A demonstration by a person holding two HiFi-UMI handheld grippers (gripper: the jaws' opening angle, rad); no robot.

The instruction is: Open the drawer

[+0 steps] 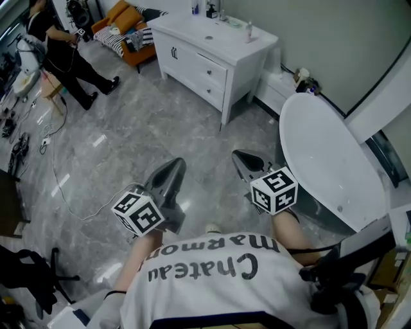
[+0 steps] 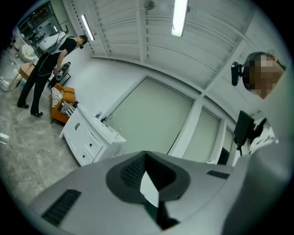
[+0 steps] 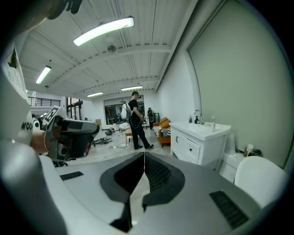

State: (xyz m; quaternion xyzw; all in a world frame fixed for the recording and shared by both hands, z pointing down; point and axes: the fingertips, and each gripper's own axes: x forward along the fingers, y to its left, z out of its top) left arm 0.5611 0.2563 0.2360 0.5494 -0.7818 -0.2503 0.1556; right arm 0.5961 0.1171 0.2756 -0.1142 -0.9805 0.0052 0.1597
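A: Well, start close in. How do the two tools stand?

B: The left hand-held gripper (image 2: 145, 153) has its jaws pressed together at the tips, the dark pads meeting with nothing pinched. The right hand-held gripper (image 3: 144, 154) is the same, closed tip to tip and empty. The person holds them side by side, a little apart, both pointing forward over the grey marbled floor (image 1: 148, 128).

A: And what lies nearest to them?

B: Just to the right of the right hand-held gripper is a white oval toilet lid (image 1: 321, 154). A thin cable (image 1: 59, 177) trails across the floor, off to the left of the left one.

A: Where is the drawer, then?

B: Ahead of both tips, across a stretch of floor, stands the white cabinet (image 1: 183, 64). The right part of its front holds an upper drawer (image 1: 212, 69) and a lower drawer (image 1: 207, 90). Both are flush with the front, so closed, and each has a small dark knob. To their left is a cabinet door (image 1: 168, 51) with dark handles. Both grippers are well apart from the cabinet, and neither touches it.

A: Anything on top of it?

B: A small white bottle (image 1: 249, 31) stands near the right end and darker bottles (image 1: 209, 9) stand at the far end. I can't make out more than that.

A: And farther off?

B: Past the cabinet's left end there is an orange sofa (image 1: 122, 22) with striped cushions. Farther to the left, a person in black (image 1: 64, 51) stands on the floor, well away from both grippers.
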